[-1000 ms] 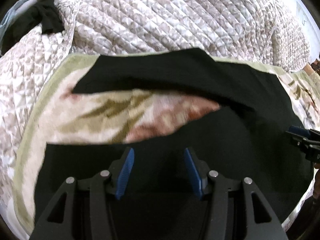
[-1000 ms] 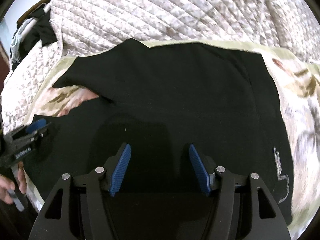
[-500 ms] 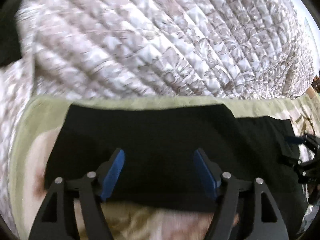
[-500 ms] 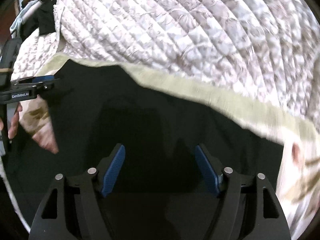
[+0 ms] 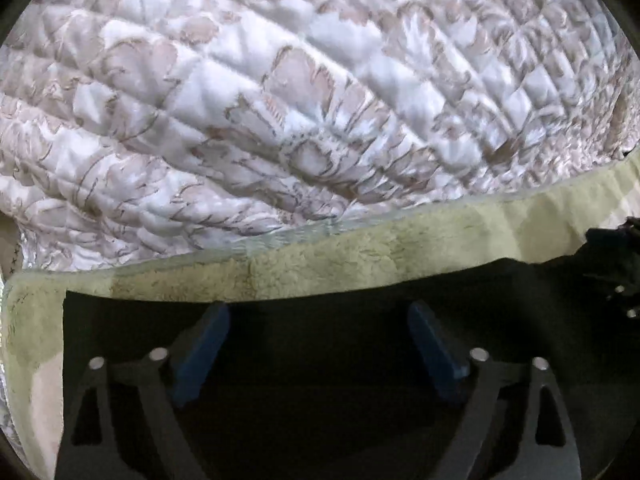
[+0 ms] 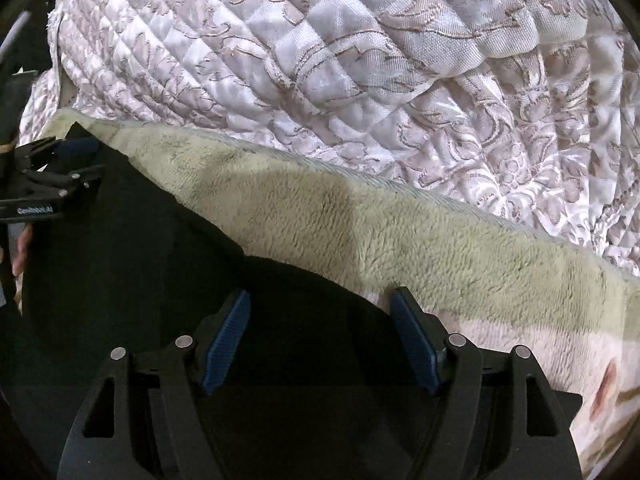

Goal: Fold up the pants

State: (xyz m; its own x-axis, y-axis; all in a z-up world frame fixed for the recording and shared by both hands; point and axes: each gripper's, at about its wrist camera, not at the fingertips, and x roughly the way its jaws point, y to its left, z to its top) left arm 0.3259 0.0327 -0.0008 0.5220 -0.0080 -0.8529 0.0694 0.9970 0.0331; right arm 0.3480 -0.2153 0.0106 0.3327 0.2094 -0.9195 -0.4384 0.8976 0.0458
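Note:
The black pants (image 5: 320,360) lie flat on a green-edged fleece blanket (image 5: 320,264). My left gripper (image 5: 318,332) is open, its blue fingers wide apart just above the pants' far edge, holding nothing. My right gripper (image 6: 320,332) is open too, low over the pants (image 6: 140,280) near their far right edge, its right finger over the blanket (image 6: 400,224). The left gripper also shows at the left of the right wrist view (image 6: 60,168), and the right gripper at the right edge of the left wrist view (image 5: 616,264).
A quilted floral bedspread (image 5: 280,100) rises behind the blanket in both views (image 6: 360,60). The blanket's pale flowered middle (image 6: 540,360) shows at lower right. A hand (image 6: 22,248) holds the left gripper.
Both grippers have moved forward and down over the pants towards their far edge. The gap of blanket between the two pant legs has gone from view. Both stay open.

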